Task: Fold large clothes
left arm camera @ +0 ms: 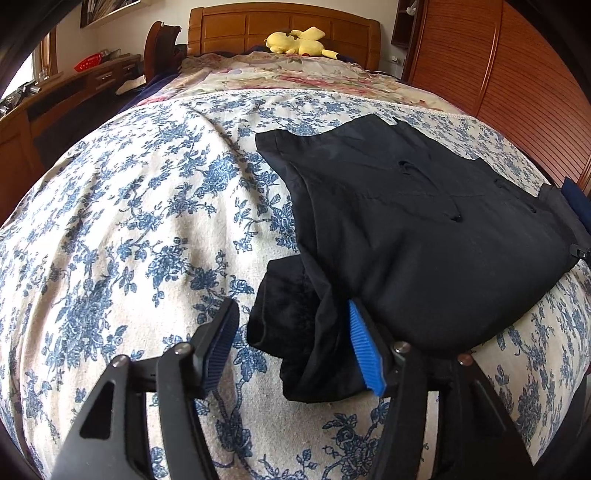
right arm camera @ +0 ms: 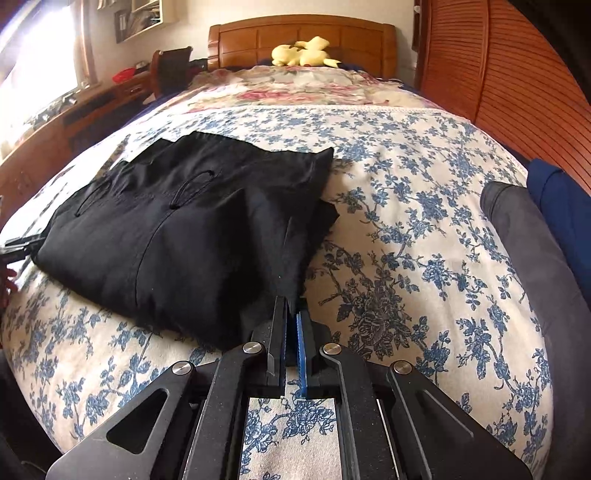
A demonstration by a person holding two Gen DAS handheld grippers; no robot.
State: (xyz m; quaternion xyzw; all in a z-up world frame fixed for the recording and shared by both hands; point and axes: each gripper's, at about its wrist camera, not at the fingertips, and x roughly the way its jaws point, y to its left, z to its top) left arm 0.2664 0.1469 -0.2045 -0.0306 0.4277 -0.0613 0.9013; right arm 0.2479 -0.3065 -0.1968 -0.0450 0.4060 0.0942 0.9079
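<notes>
1. The black trousers (left arm camera: 406,221) lie folded into a chunky rectangle on the blue-floral bedspread (left arm camera: 129,221), roughly mid-bed. Two back pocket slits face up. From the right wrist view the bundle sits at about 10 o'clock from the gripper.

2. The right gripper (right arm camera: 291,328) is pinched tight on the near corner of the trousers, with black fabric running right into the closed jaws.

3. The left gripper (left arm camera: 291,339) stands about half open. A loose dark end of the trousers pokes out between the jaws. The blue pad (left arm camera: 365,350) touches the cloth at 3 o'clock, but the other finger is clear of it, so nothing is gripped on that side.

4. What could go wrong, as I see it:
   - That floppy end at the left side isn't held, so if the right hand drags or lifts now, I reckon it slides out and the stack skews.
   - The right grip looks like it has only a thin edge. A tug might peel the top layer off instead of moving the bundle.
   - The bedspread is soft and rumpled, so a low scoop could catch it too.

5. The yellow plush toy (right arm camera: 303,51) up at 12 o'clock by the headboard (right arm camera: 295,33) is well clear.
</notes>
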